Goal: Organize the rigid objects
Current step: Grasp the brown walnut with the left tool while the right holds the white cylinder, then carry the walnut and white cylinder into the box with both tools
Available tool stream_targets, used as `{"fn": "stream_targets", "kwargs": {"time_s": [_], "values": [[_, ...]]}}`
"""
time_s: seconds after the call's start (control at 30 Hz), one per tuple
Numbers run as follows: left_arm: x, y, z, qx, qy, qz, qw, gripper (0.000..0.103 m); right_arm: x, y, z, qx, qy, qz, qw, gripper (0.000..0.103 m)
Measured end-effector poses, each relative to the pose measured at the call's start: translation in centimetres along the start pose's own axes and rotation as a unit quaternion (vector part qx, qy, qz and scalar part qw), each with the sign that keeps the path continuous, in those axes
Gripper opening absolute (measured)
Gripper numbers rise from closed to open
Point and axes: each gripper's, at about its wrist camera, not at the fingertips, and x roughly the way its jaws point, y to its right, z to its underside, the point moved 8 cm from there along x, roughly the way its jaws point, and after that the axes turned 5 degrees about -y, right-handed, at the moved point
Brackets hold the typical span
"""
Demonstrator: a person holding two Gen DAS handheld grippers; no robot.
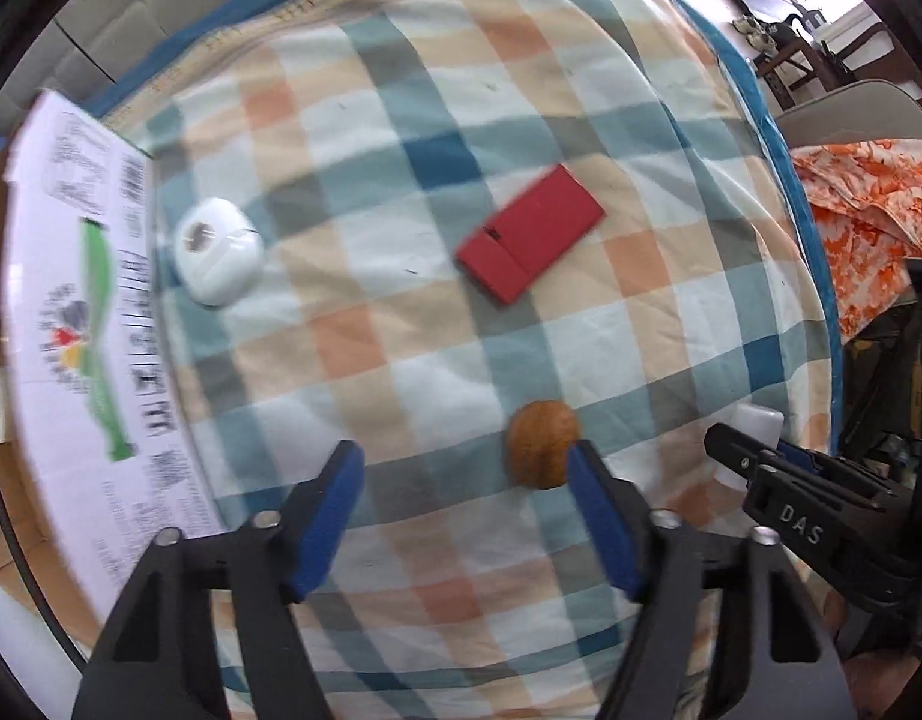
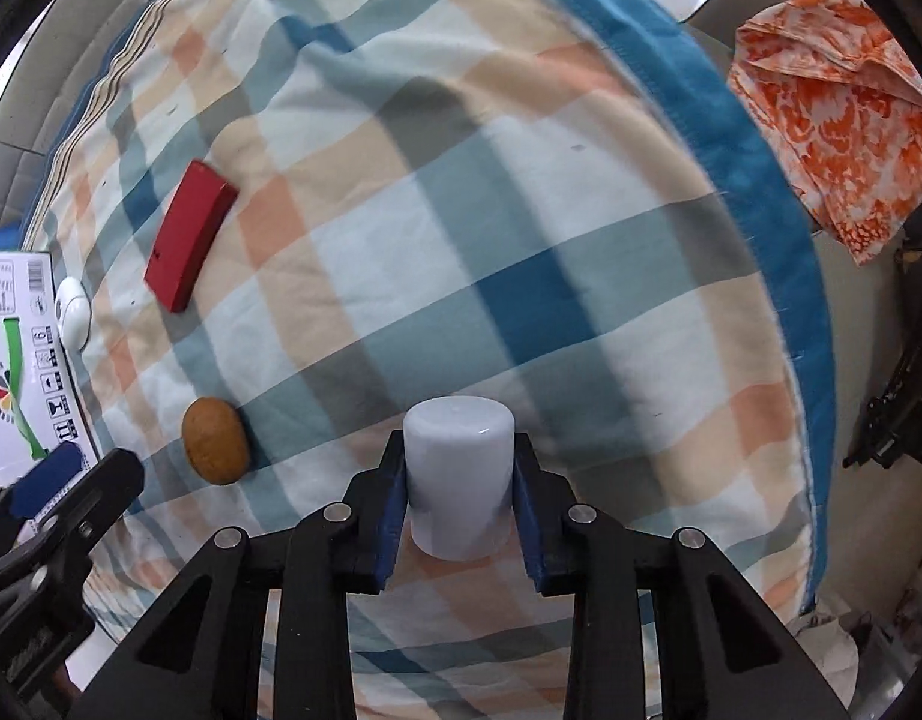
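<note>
My right gripper (image 2: 459,480) is shut on a white cylinder (image 2: 458,468), which stands upright on the checked cloth (image 2: 521,240); it also shows in the left wrist view (image 1: 755,426). My left gripper (image 1: 464,474) is open and empty, with a brown walnut-like object (image 1: 542,444) just inside its right finger. The walnut also shows in the right wrist view (image 2: 215,441). A red flat box (image 1: 530,240) lies further out, also in the right wrist view (image 2: 188,243). A white rounded case (image 1: 218,249) lies at the left.
A cardboard box with a printed white flap (image 1: 83,330) stands along the cloth's left edge. An orange patterned cloth (image 2: 833,120) lies off to the right. The right gripper's body (image 1: 821,516) is close on the left gripper's right.
</note>
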Motion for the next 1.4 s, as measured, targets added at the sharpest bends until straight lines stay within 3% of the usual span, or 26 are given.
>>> {"fn": "stream_targets", "kwargs": {"time_s": [0.2,0.37,0.43,0.57,0.77,0.93,1.07,1.23,1.4], "values": [[3.0,1.5,-0.6,0.006,-0.043,0.004,0.999,0.065,-0.1,1.2,-1.3,0.003,-0.008,-0.004,1.0,0.034],[5.1,2.1,-0.3,0.016,-0.069,-0.015,0.9974,0.065,0.3,1.4,-1.5,0.002,-0.011,-0.005,1.0,0.034],[5.6,2.3,-0.2,0.018,-0.07,-0.019,0.9972,0.049,0.6,1.2,-1.8,0.0,-0.012,-0.004,1.0,0.034],[5.2,2.3,-0.4,0.021,-0.055,-0.027,0.9979,0.028,0.6,1.0,-1.5,-0.005,-0.014,0.0,1.0,0.034],[4.0,1.7,0.0,0.018,-0.042,-0.021,0.9988,0.028,-0.2,0.1,-0.8,-0.017,-0.012,0.008,1.0,0.034],[1.1,1.0,0.1,0.012,-0.009,-0.007,0.9999,0.028,-1.8,-1.8,-0.1,-0.036,-0.004,0.004,0.999,0.034],[-3.1,-0.3,0.9,0.001,0.039,0.002,0.9992,0.028,-3.4,-3.7,0.6,-0.054,0.01,0.003,0.998,0.034],[-7.6,-1.8,3.6,-0.004,0.089,0.003,0.996,0.028,-5.5,-7.7,2.5,-0.089,0.025,-0.002,0.996,0.034],[-11.9,-6.8,3.4,-0.032,0.132,0.012,0.9907,0.028,-7.7,-12.1,4.5,-0.123,0.041,-0.015,0.991,0.034]]}}
